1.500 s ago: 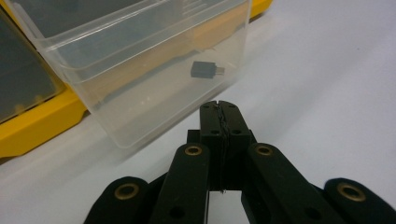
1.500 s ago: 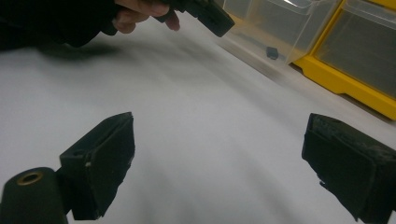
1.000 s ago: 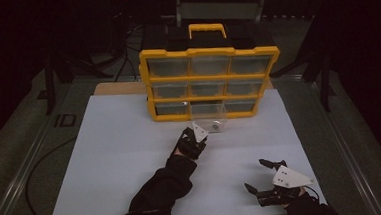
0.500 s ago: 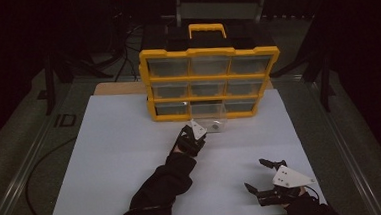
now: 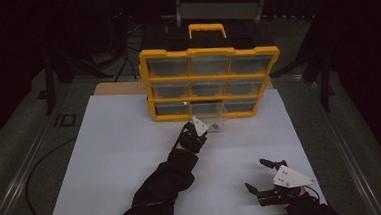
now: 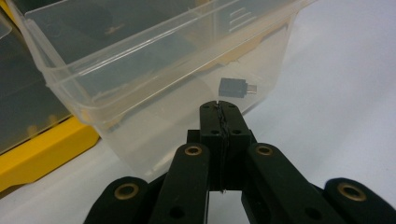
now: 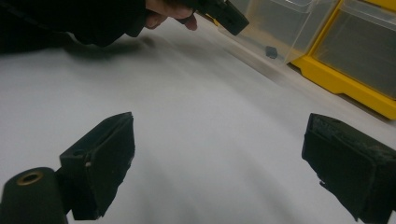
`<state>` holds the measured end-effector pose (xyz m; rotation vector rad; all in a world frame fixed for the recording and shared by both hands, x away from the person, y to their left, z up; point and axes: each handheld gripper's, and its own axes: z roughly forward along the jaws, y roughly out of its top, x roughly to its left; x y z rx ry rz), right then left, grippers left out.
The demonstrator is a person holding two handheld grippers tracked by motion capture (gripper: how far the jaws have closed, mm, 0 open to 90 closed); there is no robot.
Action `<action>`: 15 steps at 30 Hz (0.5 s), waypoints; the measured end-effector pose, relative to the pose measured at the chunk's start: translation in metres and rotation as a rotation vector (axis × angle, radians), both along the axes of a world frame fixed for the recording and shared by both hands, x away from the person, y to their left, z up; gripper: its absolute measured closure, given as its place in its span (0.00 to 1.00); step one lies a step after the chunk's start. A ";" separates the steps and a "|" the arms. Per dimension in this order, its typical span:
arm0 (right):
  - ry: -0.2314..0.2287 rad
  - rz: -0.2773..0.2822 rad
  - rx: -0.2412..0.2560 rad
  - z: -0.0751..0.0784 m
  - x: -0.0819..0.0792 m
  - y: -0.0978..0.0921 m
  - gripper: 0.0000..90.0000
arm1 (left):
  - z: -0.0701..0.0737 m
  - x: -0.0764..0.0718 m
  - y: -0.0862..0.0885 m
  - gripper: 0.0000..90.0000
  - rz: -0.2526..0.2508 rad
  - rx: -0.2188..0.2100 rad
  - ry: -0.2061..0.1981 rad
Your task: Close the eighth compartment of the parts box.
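A: Left gripper (image 5: pixel 200 128)?
B: Far centre of the white table (image 5: pixel 111 157), at the pulled-out clear drawer (image 5: pixel 214 117). Jaws pressed together, nothing between them; tips just at the drawer's near wall in the left gripper view. Touching or not, can't tell.

A: Drawer from where?
B: Bottom row, middle slot of the yellow organizer (image 5: pixel 209 81). It sticks out toward the near side.

A: Anything in it?
B: One small grey adapter (image 6: pixel 235 87) with a metal plug end, lying flat on the drawer floor, just beyond the tips.

A: Right gripper (image 5: pixel 265 175)?
B: Near right corner of the table, well apart from the drawer. Jaws wide apart, holding nothing; its own view looks across the bare table toward the left gripper and drawer.
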<state>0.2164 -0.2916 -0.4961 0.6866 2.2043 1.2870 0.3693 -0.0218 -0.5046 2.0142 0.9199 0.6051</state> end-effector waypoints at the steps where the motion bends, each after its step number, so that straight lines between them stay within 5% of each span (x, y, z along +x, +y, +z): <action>1: 0.001 -0.001 0.002 0.000 0.000 0.000 0.10 | 0.000 0.000 0.000 0.99 -0.001 0.002 -0.001; 15: 0.005 -0.009 0.003 0.000 0.000 0.000 0.10 | 0.003 0.006 -0.001 0.99 0.001 -0.006 0.007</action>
